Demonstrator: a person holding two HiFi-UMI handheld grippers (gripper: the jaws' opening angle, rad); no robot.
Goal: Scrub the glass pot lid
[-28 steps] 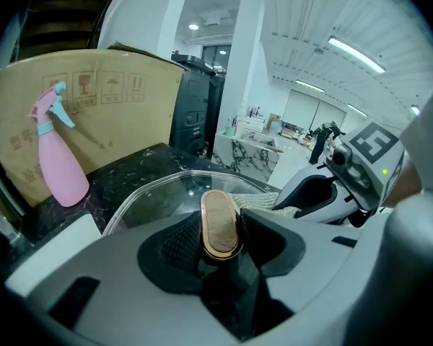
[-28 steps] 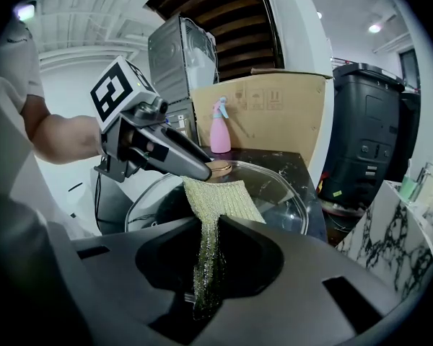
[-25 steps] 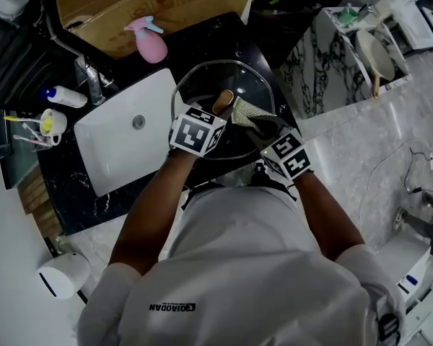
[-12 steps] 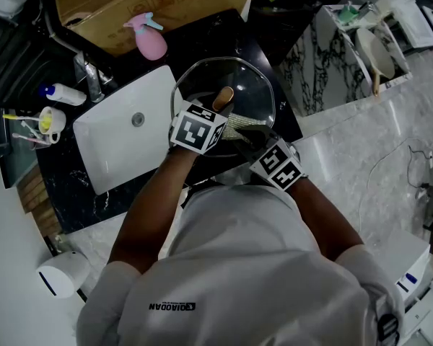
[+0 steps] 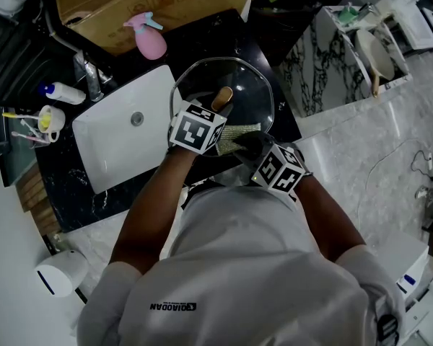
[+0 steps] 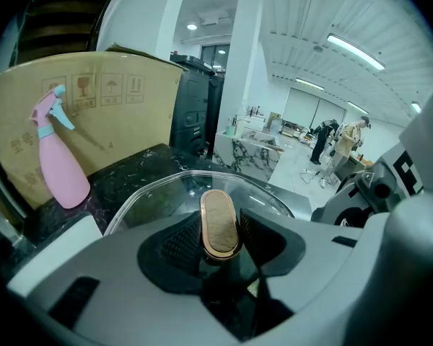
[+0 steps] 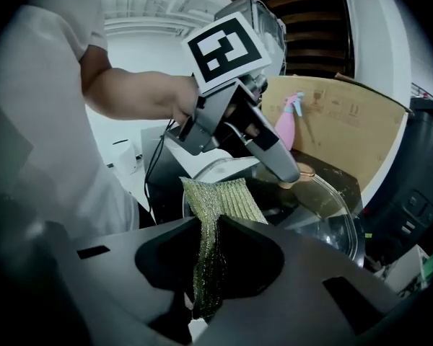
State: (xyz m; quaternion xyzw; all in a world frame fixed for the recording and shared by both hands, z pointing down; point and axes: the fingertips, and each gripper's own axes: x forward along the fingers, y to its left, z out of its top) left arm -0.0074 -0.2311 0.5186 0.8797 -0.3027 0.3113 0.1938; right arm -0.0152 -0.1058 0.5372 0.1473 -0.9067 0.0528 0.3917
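Scrub apparently mid-course: the left gripper (image 6: 219,241) clamps the wooden knob (image 6: 218,220) of the glass pot lid (image 5: 250,91) on the black table (image 5: 202,43), while the right gripper (image 7: 206,265) pinches a green scouring cloth (image 7: 221,203) at its near rim, far glass seemingly unreached.
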